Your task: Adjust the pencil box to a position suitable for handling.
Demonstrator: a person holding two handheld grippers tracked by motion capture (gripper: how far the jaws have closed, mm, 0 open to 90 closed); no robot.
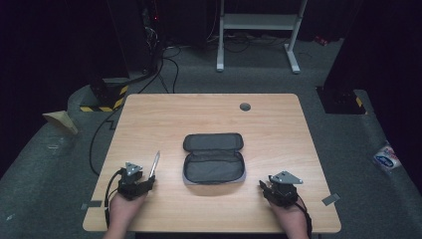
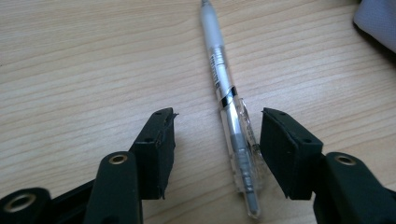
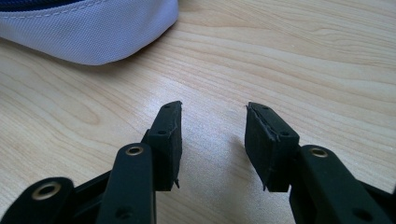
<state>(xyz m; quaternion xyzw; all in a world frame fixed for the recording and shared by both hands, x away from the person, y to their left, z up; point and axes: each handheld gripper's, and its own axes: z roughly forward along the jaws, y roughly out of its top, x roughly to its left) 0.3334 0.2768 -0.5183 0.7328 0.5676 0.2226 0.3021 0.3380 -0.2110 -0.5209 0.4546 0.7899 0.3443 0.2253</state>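
A clear and white pen (image 2: 223,93) lies flat on the wooden table (image 1: 164,117), pointing away from me, left of the pencil case in the high view (image 1: 155,164). My left gripper (image 2: 218,116) straddles its near end. The right pad sits against or very near the pen's clear clip and the left pad stands well apart, so the jaws are open around it. A grey pencil case (image 1: 214,159) lies unzipped at the table's middle, its lid folded back. My right gripper (image 3: 213,107) rests low to the right of the case (image 3: 88,32), open with nothing between its jaws.
A small grey cap (image 1: 245,106) sits in the tabletop near its far edge. Beyond the table are a white metal frame (image 1: 259,22), cables on the floor (image 1: 164,64) and a yellow-black striped block (image 1: 107,97). A packet (image 1: 387,158) lies on the floor at right.
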